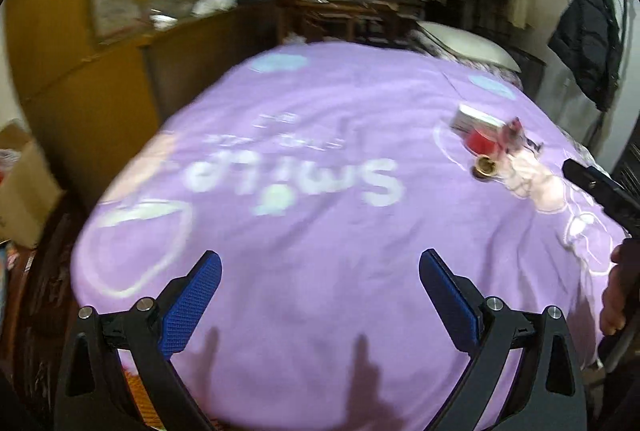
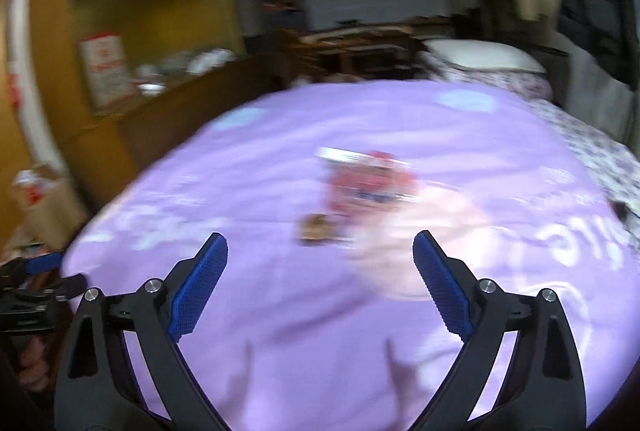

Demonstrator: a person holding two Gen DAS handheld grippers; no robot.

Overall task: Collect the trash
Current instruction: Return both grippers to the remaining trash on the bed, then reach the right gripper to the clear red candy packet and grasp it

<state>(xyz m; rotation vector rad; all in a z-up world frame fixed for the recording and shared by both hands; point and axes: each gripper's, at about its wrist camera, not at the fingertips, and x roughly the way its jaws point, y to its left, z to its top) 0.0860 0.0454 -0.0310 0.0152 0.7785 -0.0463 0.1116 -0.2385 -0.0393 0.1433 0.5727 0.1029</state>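
Left gripper (image 1: 320,287): jaws spread wide, blue pads (image 1: 192,305) bare, nothing held; hanging over the near part of a purple bedspread (image 1: 304,243) printed with pale lettering. Right gripper (image 2: 320,271): likewise released, pads (image 2: 198,285) apart and empty, above the same bedspread (image 2: 304,311).

Trash: a small cluster lying on the bedspread, well ahead of both grippers and touched by neither. In the left view, far right of centre: flat white box (image 1: 474,119) at the back, red round container (image 1: 482,143) just in front of it, small gold-rimmed cap (image 1: 485,166) nearest the camera, crumpled pinkish wrapper (image 1: 520,135) beside the red container. In the right view, same cluster (image 2: 360,187) near centre but heavily blurred; only white box, red mass and brownish cap (image 2: 316,227) distinguishable.

Surroundings: yellow cabinet (image 1: 100,79) left of the bed, cardboard box (image 1: 24,191) on the floor beside it, white pillow (image 1: 468,43) at the head, dark jacket (image 1: 588,39) hanging at right.
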